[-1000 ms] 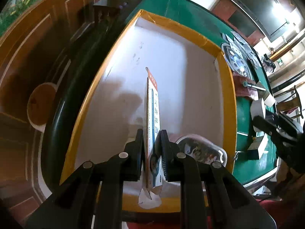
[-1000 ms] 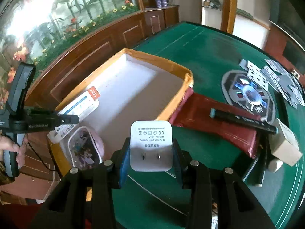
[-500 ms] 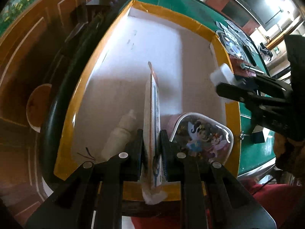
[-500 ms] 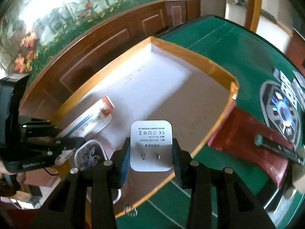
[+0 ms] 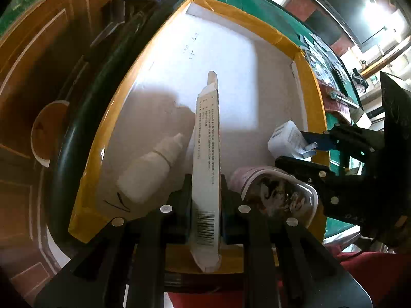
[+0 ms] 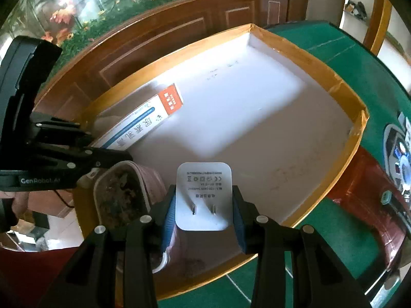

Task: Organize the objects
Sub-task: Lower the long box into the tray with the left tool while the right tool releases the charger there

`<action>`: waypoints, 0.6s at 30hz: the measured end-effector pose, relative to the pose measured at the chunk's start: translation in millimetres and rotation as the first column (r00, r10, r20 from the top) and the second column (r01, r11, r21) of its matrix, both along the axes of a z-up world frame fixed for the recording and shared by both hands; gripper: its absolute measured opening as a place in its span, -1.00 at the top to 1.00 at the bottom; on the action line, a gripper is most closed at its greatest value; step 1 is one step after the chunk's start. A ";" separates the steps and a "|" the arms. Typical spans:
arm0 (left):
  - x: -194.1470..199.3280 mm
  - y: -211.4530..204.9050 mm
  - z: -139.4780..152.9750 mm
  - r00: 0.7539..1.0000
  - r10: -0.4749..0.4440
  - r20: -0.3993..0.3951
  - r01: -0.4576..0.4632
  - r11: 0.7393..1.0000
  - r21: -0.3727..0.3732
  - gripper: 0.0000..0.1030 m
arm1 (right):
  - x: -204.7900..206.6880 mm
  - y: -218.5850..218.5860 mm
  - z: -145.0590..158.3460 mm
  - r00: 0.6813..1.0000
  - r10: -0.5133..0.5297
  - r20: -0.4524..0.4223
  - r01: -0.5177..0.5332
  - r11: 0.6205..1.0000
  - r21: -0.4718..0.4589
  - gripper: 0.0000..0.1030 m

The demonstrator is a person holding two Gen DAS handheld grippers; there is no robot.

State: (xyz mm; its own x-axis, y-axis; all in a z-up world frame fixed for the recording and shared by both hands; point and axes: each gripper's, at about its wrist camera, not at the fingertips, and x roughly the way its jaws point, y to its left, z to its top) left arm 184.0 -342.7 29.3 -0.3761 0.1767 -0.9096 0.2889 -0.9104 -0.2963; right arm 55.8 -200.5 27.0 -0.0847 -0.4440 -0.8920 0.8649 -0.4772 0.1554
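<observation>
My left gripper (image 5: 205, 197) is shut on a long white ointment carton (image 5: 206, 159), held on edge over the near end of the white tray (image 5: 223, 64) with a yellow taped rim. From the right wrist view the carton (image 6: 143, 123) shows its red end and blue stripe. My right gripper (image 6: 204, 205) is shut on a white plug charger (image 6: 204, 195), prongs facing the camera, above the tray's near right part. In the left wrist view the charger (image 5: 287, 141) hangs beside the tray's right rim.
Inside the tray lie a white dropper bottle (image 5: 151, 166) and a pink cartoon-print case (image 5: 280, 192). On the green table (image 6: 359, 59) right of the tray sit a red pouch (image 6: 370, 187) and a round disc with cards (image 6: 400, 159). Wooden cabinets (image 6: 154, 43) stand behind.
My right gripper has carried the charger left and down, from over the green table to over the tray. The carton in my left gripper has rolled slightly; its barcode side now faces the camera.
</observation>
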 end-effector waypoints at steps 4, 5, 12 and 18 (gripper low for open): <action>-1.7 0.2 -0.4 1.000 0.013 -0.001 -0.013 1.000 0.002 0.69 | 0.3 0.1 0.0 1.000 0.014 -0.005 -0.014 1.000 0.005 0.25; -1.7 0.5 -0.6 1.000 0.018 0.000 -0.018 1.000 0.002 0.69 | 0.1 -1.5 -1.3 1.000 0.014 -0.007 -0.014 1.000 0.009 0.25; 1.4 4.1 -0.9 0.999 0.040 0.008 -0.040 0.999 -0.008 0.67 | 3.0 -2.7 -1.3 1.000 0.023 -0.021 -0.022 0.999 0.029 0.23; 4.0 7.9 2.5 0.999 0.050 0.019 -0.049 0.998 -0.035 0.49 | 3.7 2.7 2.5 0.999 0.037 -0.022 -0.036 0.999 0.030 0.23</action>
State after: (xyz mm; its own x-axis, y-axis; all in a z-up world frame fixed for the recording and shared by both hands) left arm 188.1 -334.7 31.8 -0.3653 0.1263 -0.9223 0.3394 -0.9045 -0.2583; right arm 59.5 -197.8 29.5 -0.0890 -0.4208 -0.9028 0.8848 -0.4496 0.1223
